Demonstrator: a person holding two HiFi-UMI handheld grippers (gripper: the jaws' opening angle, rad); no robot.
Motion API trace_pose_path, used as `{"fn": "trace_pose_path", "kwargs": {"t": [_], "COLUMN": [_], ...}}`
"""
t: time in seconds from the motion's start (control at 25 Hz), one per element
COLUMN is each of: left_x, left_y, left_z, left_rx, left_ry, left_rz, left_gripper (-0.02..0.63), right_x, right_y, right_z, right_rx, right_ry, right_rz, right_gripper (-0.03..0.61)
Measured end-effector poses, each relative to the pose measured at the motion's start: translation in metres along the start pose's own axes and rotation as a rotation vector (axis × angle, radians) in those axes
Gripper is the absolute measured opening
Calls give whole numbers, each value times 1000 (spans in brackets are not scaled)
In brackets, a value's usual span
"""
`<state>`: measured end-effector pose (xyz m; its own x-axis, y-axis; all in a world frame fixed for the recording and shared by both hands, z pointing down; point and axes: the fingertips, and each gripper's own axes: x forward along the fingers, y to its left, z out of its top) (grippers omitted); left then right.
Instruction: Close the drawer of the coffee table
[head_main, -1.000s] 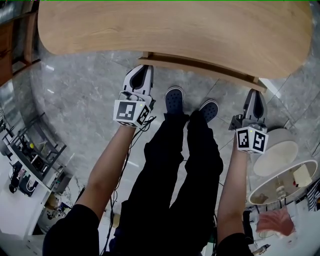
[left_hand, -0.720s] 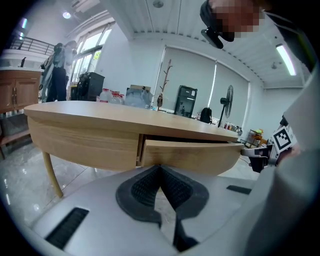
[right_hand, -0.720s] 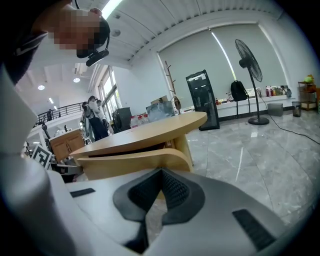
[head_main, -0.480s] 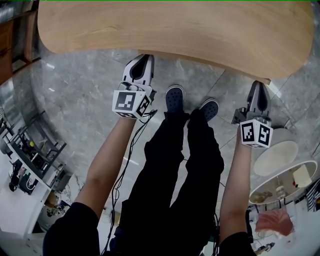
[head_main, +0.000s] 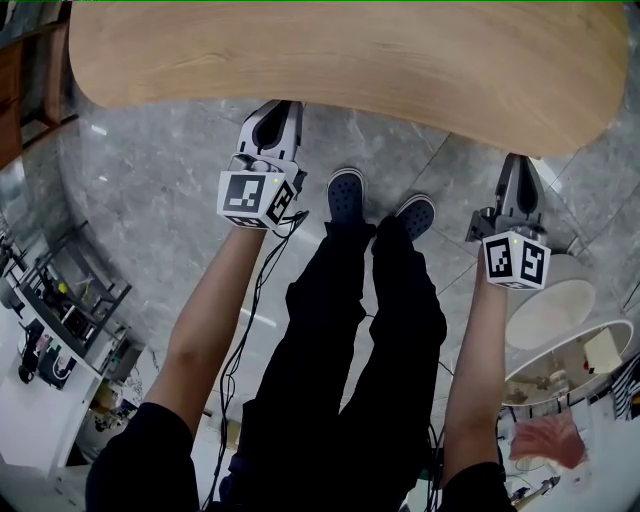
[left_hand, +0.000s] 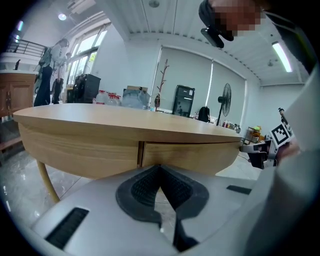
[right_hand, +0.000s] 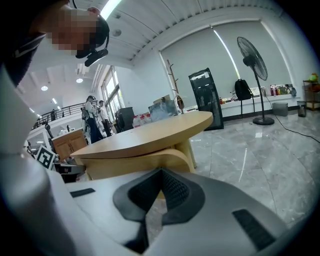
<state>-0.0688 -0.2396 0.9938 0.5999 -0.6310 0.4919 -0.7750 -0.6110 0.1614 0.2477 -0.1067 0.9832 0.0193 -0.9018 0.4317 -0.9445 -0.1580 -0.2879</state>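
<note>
Closest to the head camera are black trousers (head_main: 350, 340) and two bare forearms, with the sleeves cut off by the lower edge. Dark blue perforated clogs (head_main: 347, 195) stand on a glossy grey marble floor (head_main: 150, 190).

The left gripper (head_main: 281, 108) and the right gripper (head_main: 520, 165) reach forward to the near edge of the coffee table (head_main: 350, 60), well apart from each other. Their tips are partly tucked under the overhang of its pale, wood-grained worktop (head_main: 400, 90). The left gripper's ribbed black fingers (left_hand: 142, 187) are pressed together at the tips with nothing between them, and so are the right fingers (right_hand: 175, 190).

The drawer (left_hand: 190, 152) is hidden under the worktop in the head view and shows only in the left gripper view, just ahead of the left fingers. It is a curved light-wood front lying flush with the table's apron (a thin vertical seam marks its left end). Its long axis runs left to right along the near side, and its face is turned toward the person. Its right end is hard to make out where the right gripper crosses it. Whether either gripper touches the wood cannot be told.

One slanted table leg (left_hand: 46, 177) shows at the left. Far off stand a dark cabinet (left_hand: 183, 100) and a pedestal fan (right_hand: 252, 55).
</note>
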Motion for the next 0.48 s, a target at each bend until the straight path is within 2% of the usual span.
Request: {"fn": "trace_pose_path", "kwargs": {"t": [0.48], "left_x": [10], "left_y": [3], "left_z": [2], "left_rx": [4], "left_ry": [2], "left_rz": [0], "left_gripper": [25], "right_x": [9], "right_y": [-3], "right_z": [4], "right_rx": [9], "right_ry": [0], "right_rz": [-5], "right_gripper": [28]}}
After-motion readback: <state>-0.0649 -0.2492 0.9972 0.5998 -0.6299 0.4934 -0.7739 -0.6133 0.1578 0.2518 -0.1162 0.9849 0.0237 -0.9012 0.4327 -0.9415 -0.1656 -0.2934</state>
